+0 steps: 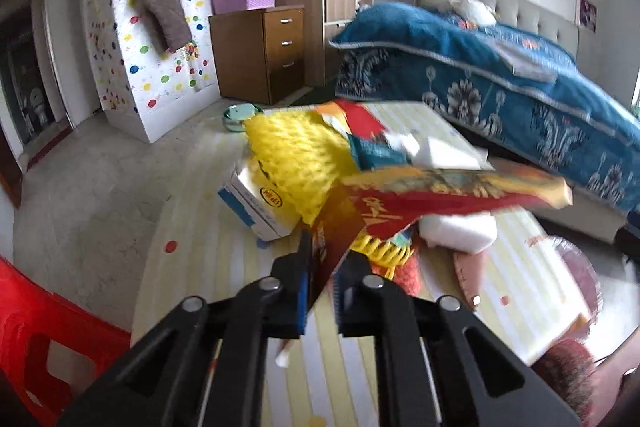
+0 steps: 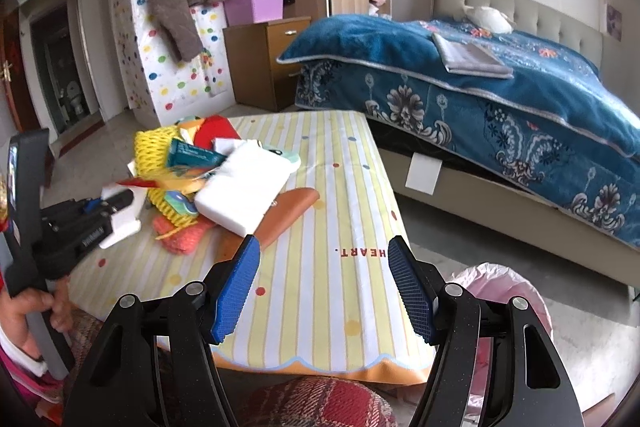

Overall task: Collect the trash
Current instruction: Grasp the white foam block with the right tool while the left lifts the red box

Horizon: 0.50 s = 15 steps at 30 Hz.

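Note:
A pile of trash lies on the striped table [image 2: 320,187]: yellow foam netting [image 1: 296,155] [image 2: 150,147], a white foam block [image 2: 244,187] [image 1: 460,229], a small carton [image 1: 256,203], pink netting [image 2: 180,233] and wrappers. My left gripper [image 1: 326,259] is shut on a red and yellow snack wrapper [image 1: 440,195] and holds it over the pile; the gripper also shows in the right wrist view [image 2: 116,201] at the pile's left side. My right gripper [image 2: 324,279] is open and empty above the table's near end.
A pink trash bag [image 2: 508,291] stands on the floor right of the table. A bed with a blue blanket [image 2: 500,95] is at the right. A red stool [image 1: 36,339] is at the left. A wooden drawer unit [image 1: 264,55] and a dotted cabinet [image 1: 160,67] stand behind.

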Each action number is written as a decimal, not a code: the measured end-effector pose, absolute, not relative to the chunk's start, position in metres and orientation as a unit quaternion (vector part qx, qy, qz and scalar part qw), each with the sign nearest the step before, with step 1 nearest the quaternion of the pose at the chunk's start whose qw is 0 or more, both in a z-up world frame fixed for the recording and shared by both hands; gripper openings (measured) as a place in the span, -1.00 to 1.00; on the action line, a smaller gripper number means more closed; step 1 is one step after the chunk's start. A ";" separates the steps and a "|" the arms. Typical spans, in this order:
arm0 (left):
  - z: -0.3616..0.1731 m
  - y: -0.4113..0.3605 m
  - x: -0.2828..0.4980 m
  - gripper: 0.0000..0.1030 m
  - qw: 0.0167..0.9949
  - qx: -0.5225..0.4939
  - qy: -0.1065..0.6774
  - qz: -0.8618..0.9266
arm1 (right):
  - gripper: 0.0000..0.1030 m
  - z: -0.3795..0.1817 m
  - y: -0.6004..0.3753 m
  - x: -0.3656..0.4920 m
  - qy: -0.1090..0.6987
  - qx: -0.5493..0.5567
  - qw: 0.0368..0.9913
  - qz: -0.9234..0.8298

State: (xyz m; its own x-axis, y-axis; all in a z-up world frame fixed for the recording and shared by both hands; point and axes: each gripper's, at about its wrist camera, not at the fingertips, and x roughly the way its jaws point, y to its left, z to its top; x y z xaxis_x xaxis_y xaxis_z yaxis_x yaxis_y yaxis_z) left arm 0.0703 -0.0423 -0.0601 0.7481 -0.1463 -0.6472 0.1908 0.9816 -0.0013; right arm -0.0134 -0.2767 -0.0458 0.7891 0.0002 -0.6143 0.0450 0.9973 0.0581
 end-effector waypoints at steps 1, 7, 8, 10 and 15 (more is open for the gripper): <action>-0.055 -0.039 0.069 -1.00 0.934 0.024 0.343 -0.092 | 0.30 -0.043 -0.276 -0.015 0.321 0.035 0.946 -0.011; -0.036 -0.026 0.053 -1.00 0.927 -0.026 0.352 -0.128 | 0.34 -0.039 -0.270 -0.015 0.318 0.044 0.947 0.006; -0.034 -0.026 0.052 -1.00 0.926 -0.027 0.352 -0.132 | 0.32 -0.039 -0.269 -0.015 0.319 0.044 0.947 0.008; -0.035 -0.025 0.050 -1.00 0.923 -0.033 0.356 -0.143 | 0.15 -0.042 -0.263 -0.009 0.321 0.046 0.946 0.022; -0.040 -0.023 0.051 -1.00 0.918 -0.042 0.361 -0.159 | -0.08 -0.054 -0.246 0.009 0.338 0.036 0.939 0.054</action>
